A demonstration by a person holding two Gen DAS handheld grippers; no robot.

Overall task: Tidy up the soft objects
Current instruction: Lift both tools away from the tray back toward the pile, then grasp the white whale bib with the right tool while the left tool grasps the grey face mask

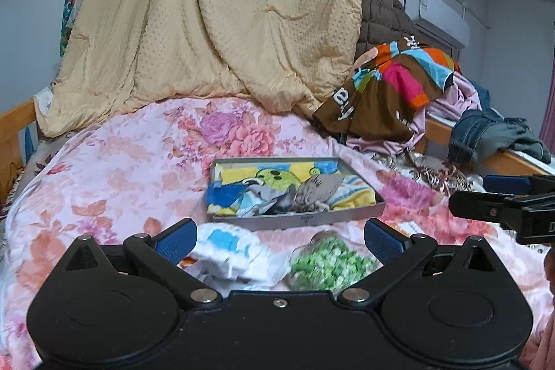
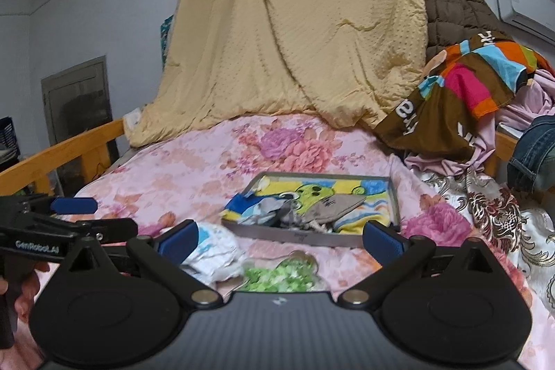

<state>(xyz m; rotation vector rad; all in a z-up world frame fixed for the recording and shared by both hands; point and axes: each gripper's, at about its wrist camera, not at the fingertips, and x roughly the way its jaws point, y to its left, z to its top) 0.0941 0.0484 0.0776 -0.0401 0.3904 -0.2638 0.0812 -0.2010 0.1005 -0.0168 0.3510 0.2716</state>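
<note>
Left hand-held gripper (image 1: pixel 280 236): level, low over the bed (image 1: pixel 114 169), fingers spread, holding nothing. White-blue cloth (image 1: pixel 230 248) and green-white bundle (image 1: pixel 329 260) between its fingers. Tray (image 1: pixel 301 220) of folded cloths at 12 o'clock. Right hand-held gripper (image 2: pixel 280 236): level alongside, spread, empty.

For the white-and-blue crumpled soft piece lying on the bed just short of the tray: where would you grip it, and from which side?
Grip the white-and-blue soft piece at its raised, bunched top fold, coming from above and the near side with the open left gripper. It lies crumpled on the floral bedspread, so its flat edges offer little to pinch.
</note>
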